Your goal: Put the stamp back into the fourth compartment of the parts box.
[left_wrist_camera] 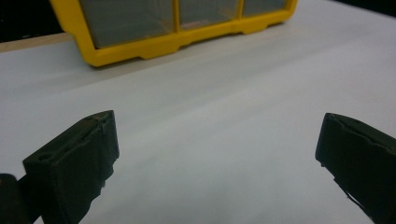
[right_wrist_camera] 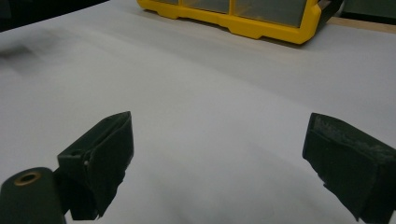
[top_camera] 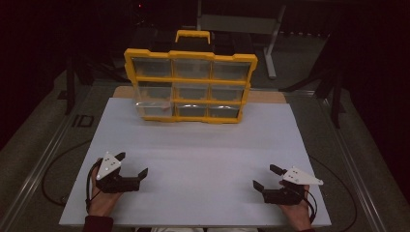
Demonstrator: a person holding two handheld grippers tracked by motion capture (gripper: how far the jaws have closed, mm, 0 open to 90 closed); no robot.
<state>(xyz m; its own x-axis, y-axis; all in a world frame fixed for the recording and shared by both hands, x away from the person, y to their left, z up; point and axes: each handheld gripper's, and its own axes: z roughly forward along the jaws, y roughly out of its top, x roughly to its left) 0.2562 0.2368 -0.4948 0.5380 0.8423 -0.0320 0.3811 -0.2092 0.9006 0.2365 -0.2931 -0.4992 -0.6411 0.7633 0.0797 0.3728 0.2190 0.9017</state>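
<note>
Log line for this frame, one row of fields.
left gripper: open, empty | right gripper: open, empty | yellow organizer case: upright at far edge of white board, untouched

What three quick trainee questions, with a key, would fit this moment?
1. True or false: the left claw is shut on a part.
2. The yellow organizer stands: A) upright at the far side of the white board; B) flat between the claws; C) on the floor.
3. How many compartments does its front show?

Key:
1. False. Both the left claw and the right claw are open and hold nothing.
2. A.
3. Nine, in three rows of three.
</note>
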